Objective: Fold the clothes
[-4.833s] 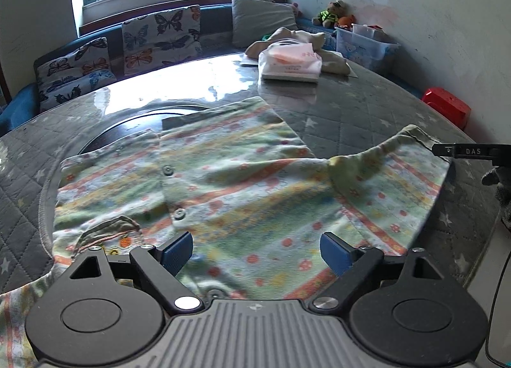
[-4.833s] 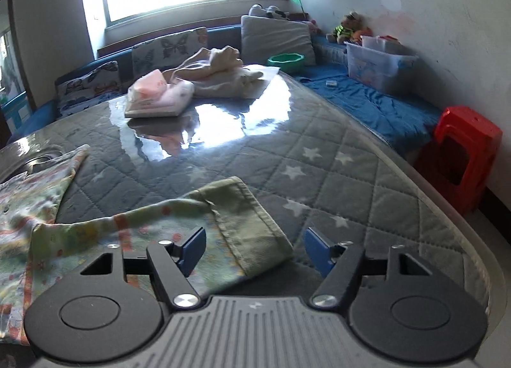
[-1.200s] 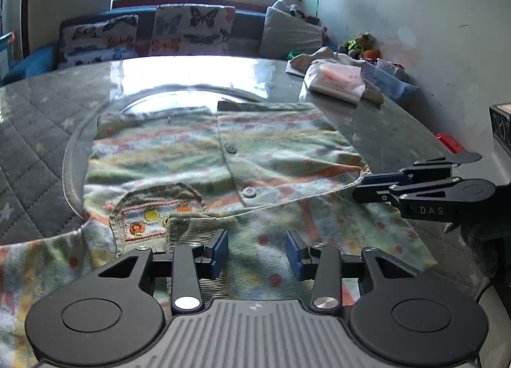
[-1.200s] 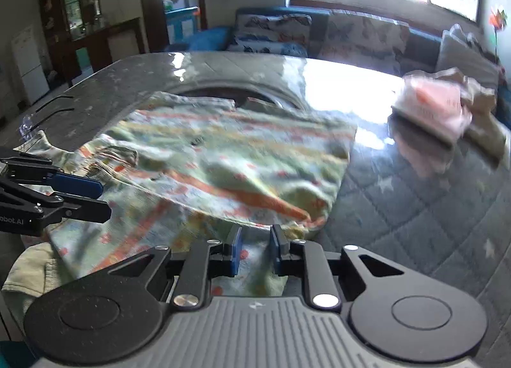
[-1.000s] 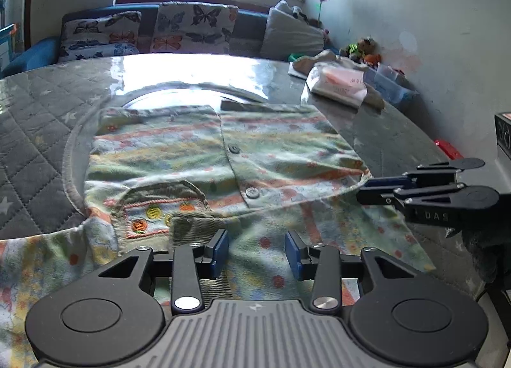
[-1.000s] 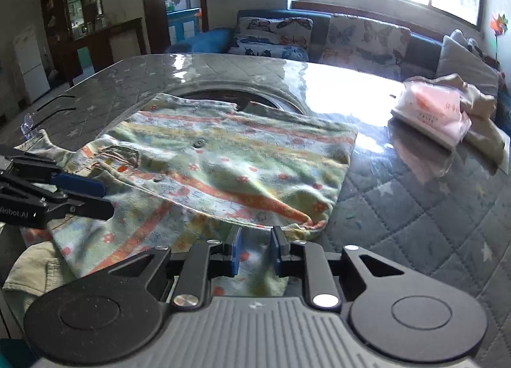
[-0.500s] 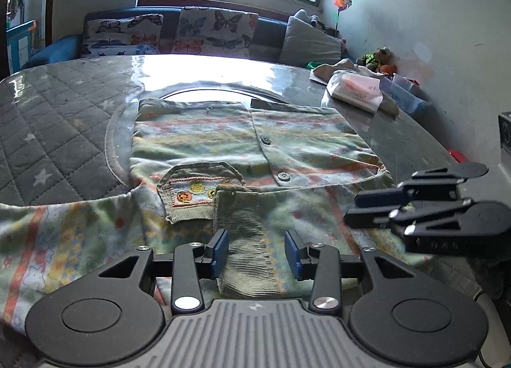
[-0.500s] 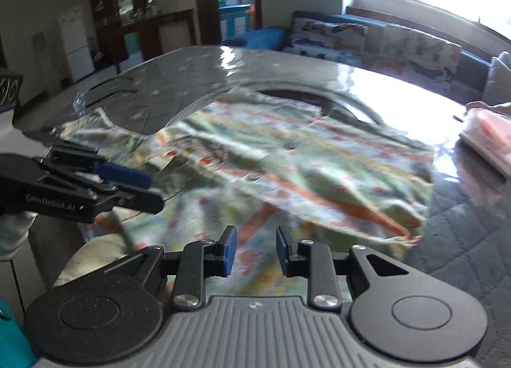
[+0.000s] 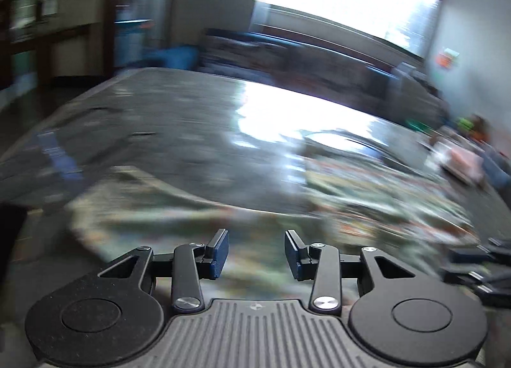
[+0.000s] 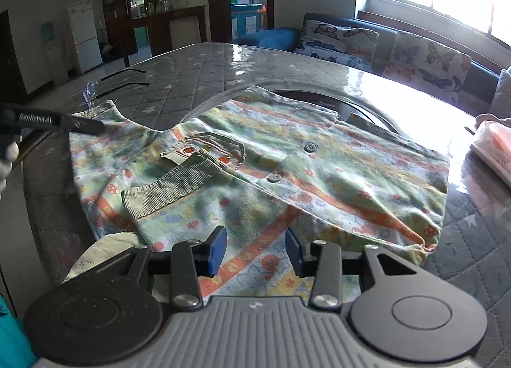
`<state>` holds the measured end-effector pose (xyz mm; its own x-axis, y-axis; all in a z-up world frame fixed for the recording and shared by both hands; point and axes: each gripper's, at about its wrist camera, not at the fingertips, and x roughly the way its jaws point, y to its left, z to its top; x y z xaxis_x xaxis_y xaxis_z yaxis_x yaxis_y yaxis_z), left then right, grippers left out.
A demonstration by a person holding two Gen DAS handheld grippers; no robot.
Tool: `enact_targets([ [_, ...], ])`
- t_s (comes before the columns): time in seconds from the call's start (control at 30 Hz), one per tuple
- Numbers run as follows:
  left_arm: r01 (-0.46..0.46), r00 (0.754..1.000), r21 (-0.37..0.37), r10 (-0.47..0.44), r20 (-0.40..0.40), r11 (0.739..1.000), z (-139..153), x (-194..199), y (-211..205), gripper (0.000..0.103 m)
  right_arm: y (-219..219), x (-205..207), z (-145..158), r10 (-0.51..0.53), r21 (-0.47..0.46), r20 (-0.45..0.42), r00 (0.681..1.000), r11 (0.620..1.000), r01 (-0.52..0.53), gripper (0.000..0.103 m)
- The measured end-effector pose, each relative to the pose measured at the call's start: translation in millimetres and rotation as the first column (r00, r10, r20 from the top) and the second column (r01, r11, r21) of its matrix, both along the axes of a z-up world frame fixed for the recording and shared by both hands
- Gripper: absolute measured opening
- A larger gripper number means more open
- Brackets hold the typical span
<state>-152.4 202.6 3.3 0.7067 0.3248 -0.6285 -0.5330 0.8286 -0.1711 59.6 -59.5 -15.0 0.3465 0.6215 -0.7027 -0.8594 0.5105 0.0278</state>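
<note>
A child's green, orange-striped patterned shirt (image 10: 319,170) lies spread on the grey quilted table (image 10: 198,61). One sleeve is folded across its front, and the ribbed cuff (image 10: 172,189) rests near the pocket. My right gripper (image 10: 255,253) hovers over the near hem. Its jaws are opening, with cloth lying under them and the pads pressing on nothing. In the right wrist view my left gripper (image 10: 92,127) reaches over the other sleeve at the far left. Its own view is motion-blurred: the left gripper (image 9: 257,253) is open above blurred cloth (image 9: 367,195), and the right gripper (image 9: 472,259) shows at the right edge.
A pair of glasses (image 10: 105,84) lies on the table beyond the left sleeve. A pink tissue pack (image 10: 491,144) sits at the right edge. Butterfly-print sofa cushions (image 10: 424,58) stand behind the table under a bright window. The table's near edge runs just below the shirt.
My left gripper has swung left, away from the folded cuff to the other sleeve, and its view is now blurred. My right gripper's jaws have widened off the cloth.
</note>
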Motion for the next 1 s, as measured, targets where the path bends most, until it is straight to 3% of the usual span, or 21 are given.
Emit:
enact_targets([
  [0.17, -0.241, 0.970, 0.019, 0.241, -0.039, 0.970, -7, -22, 47, 0.041, 1, 1, 0, 0.000, 0.007, -0.003, 1.000, 1.000, 0.000, 0.042],
  [0.33, -0.345, 0.937, 0.018, 0.346, -0.054, 0.938, -17, -27, 73, 0.040, 2, -1, 1, 0.003, 0.006, -0.004, 1.000, 1.000, -0.003, 0.042],
  [0.47, -0.385, 0.922, -0.003, 0.384, -0.053, 0.923, -21, -26, 85, 0.040, 3, -1, 0, 0.000, 0.003, -0.008, 1.000, 1.000, 0.000, 0.043],
  [0.67, -0.392, 0.919, -0.020, 0.390, -0.059, 0.920, -27, -19, 96, 0.038, 4, -1, 1, 0.001, 0.002, -0.007, 1.000, 1.000, -0.001, 0.043],
  [1.0, -0.392, 0.920, -0.040, 0.392, -0.019, 0.919, -30, -27, 101, 0.009, 0, -3, 4, -0.016, 0.017, 0.000, 1.000, 1.000, 0.016, 0.043],
])
